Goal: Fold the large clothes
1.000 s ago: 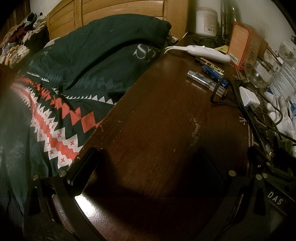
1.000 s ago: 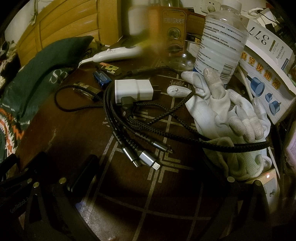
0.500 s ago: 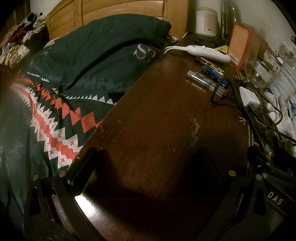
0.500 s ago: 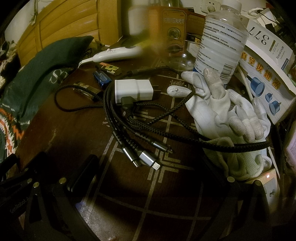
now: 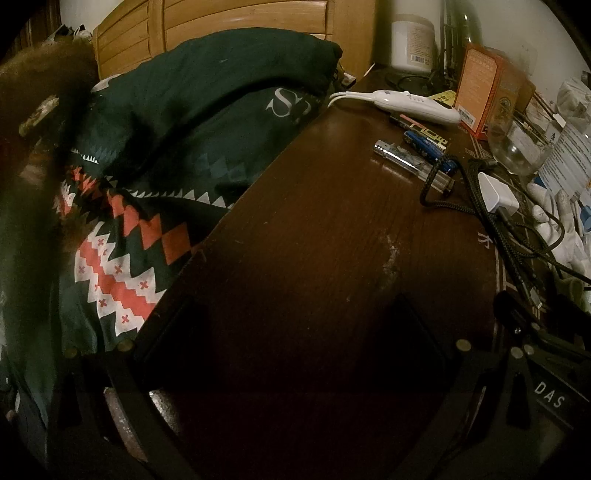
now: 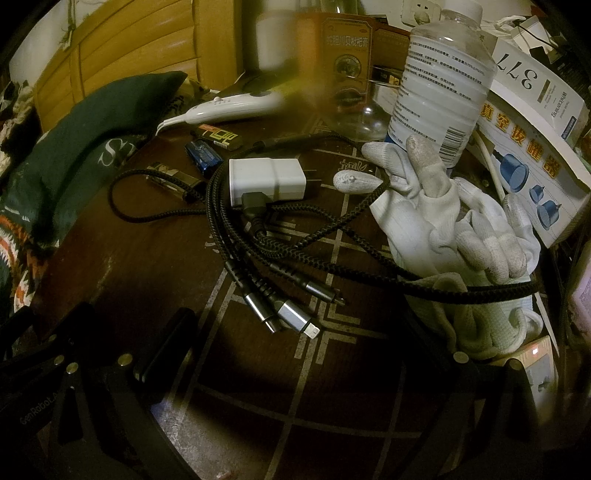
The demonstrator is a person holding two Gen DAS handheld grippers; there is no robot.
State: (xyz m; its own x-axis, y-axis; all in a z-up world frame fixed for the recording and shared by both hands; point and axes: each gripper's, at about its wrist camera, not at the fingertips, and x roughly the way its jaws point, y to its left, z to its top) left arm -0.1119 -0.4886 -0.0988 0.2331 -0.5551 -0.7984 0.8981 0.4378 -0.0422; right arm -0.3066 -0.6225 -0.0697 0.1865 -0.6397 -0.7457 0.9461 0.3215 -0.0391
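Observation:
A dark green cloth (image 5: 192, 122) with a red and white zigzag band lies heaped on the bed left of a dark wooden table (image 5: 332, 229); it also shows at the left edge of the right wrist view (image 6: 74, 147). My left gripper (image 5: 295, 332) rests low over the table, open and empty, its dark fingers (image 5: 173, 332) wide apart. My right gripper (image 6: 295, 339) is open and empty over the table, just behind a bundle of black braided cables (image 6: 258, 236). A blurred brown shape (image 5: 40, 122) covers the far left of the left wrist view.
On the table lie a white charger plug (image 6: 266, 179), a white handheld controller (image 5: 413, 105), lighters (image 5: 410, 158), white gloves (image 6: 454, 229), a plastic bottle (image 6: 443, 81), a glass (image 5: 517, 151) and cardboard boxes (image 6: 535, 147). A wooden headboard (image 5: 221, 33) stands behind.
A blurred brown shape has come in at the far left of the left wrist view, and the scene has dimmed a little. Both grippers have stayed still.

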